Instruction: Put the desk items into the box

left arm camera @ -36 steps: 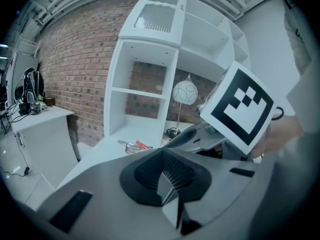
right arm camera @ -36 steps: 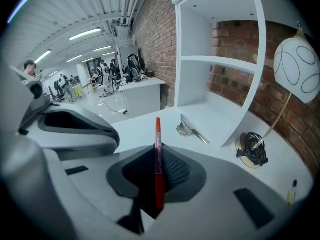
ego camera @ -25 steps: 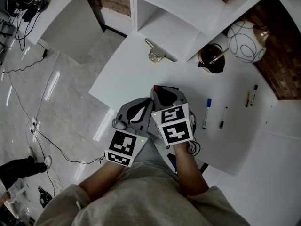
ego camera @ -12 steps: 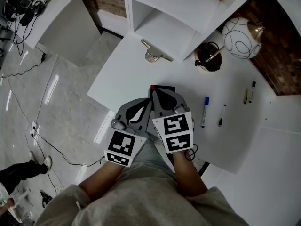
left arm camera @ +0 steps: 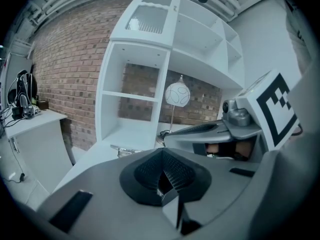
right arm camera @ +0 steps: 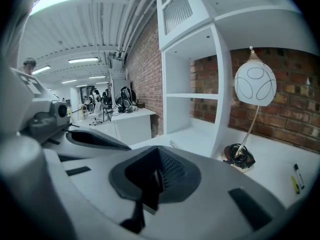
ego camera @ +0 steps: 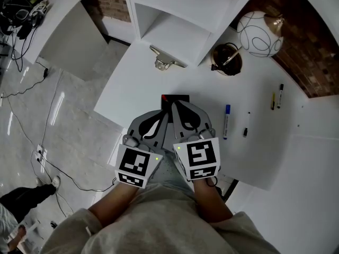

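Observation:
Both grippers hover side by side over the near edge of the white desk (ego camera: 137, 83). My left gripper (ego camera: 162, 113) is shut with nothing in it, its pads (left arm camera: 170, 173) meeting. The right gripper (ego camera: 175, 105) is shut and holds nothing either, pads (right arm camera: 161, 170) pressed together. Just beyond their tips lies a small dark item with a red corner (ego camera: 177, 97), partly hidden. A blue marker (ego camera: 226, 121) and a black pen (ego camera: 246, 125) lie to the right. A yellow pen (ego camera: 273, 100) and a black marker (ego camera: 280, 96) lie farther right. A metal binder clip (ego camera: 161, 61) sits by the shelf.
A white shelf unit (ego camera: 175, 15) stands at the back of the desk. A globe lamp (ego camera: 258, 27) with a dark round base (ego camera: 226, 60) is at the back right. Left of the desk the floor (ego camera: 47, 115) drops away, with cables on it.
The right gripper has drawn back toward the person and is now level with the left one. Both stay shut. The head view has shifted slightly.

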Available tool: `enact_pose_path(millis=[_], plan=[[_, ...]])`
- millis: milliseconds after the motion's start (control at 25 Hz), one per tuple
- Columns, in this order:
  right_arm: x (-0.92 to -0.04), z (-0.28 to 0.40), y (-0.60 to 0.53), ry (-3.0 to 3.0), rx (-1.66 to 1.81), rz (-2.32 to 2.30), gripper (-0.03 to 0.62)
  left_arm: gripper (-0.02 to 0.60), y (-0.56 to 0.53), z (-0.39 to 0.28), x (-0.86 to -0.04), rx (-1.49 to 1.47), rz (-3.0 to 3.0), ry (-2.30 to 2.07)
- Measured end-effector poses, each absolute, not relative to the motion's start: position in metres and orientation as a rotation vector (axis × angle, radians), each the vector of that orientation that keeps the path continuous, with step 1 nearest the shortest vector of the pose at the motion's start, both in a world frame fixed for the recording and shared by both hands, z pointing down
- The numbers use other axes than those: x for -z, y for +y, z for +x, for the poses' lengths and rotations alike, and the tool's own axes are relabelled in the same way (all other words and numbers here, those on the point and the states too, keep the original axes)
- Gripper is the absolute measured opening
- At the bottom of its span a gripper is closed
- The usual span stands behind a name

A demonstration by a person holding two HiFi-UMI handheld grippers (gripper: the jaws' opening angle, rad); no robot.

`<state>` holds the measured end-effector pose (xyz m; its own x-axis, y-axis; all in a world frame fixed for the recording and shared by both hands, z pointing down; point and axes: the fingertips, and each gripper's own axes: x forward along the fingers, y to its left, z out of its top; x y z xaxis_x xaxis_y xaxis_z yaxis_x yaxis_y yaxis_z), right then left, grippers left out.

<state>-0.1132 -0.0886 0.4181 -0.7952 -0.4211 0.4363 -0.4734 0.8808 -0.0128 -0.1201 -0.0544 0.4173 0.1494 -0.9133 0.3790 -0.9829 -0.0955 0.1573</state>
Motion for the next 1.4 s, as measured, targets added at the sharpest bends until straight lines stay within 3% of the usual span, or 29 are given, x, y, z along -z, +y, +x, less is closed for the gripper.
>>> enact_pose_path(millis=[1400], plan=[[-0.415, 0.056, -0.147, -2.486, -0.243, 1.162, 0.017, 0.006, -0.107, 0.013, -0.413, -0.316, 2.347, -1.517]])
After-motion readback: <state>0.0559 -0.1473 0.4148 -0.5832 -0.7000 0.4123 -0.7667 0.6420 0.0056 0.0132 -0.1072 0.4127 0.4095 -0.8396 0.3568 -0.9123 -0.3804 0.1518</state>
